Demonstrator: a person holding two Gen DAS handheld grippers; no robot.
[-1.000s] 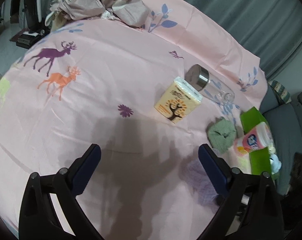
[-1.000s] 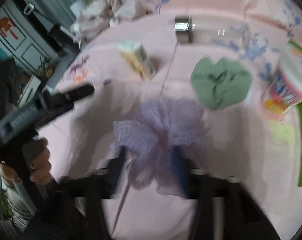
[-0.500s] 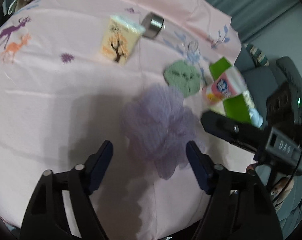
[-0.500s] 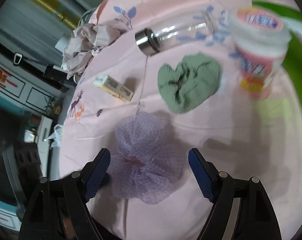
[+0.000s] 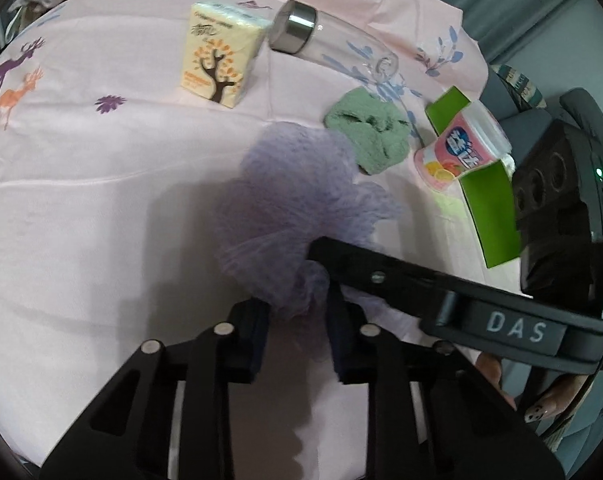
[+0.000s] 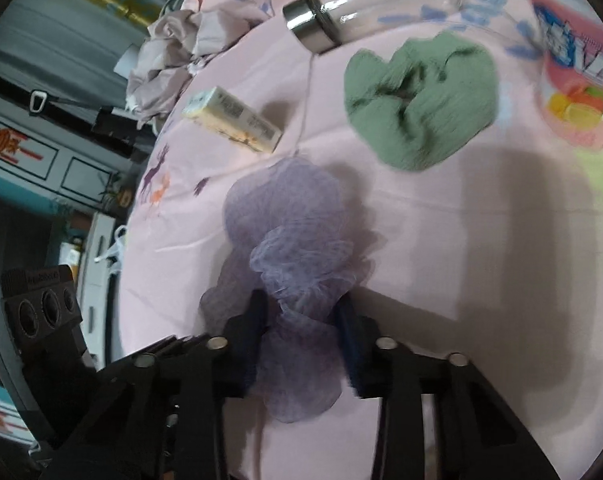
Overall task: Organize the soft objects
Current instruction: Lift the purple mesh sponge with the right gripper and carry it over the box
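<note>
A purple mesh bath puff lies on the pink printed sheet; it also shows in the right wrist view. My left gripper is shut on its near edge. My right gripper is shut on the same puff from the other side, and its body crosses the left wrist view. A green fuzzy cloth lies just beyond the puff, also in the right wrist view.
A yellow tissue pack, a clear bottle with a steel cap and a pink tub by a green box lie on the sheet. Crumpled beige cloth sits at the far end.
Both grippers closed in from open and now pinch the purple puff. The left view swung right toward the puff; the right gripper moved closer to it.
</note>
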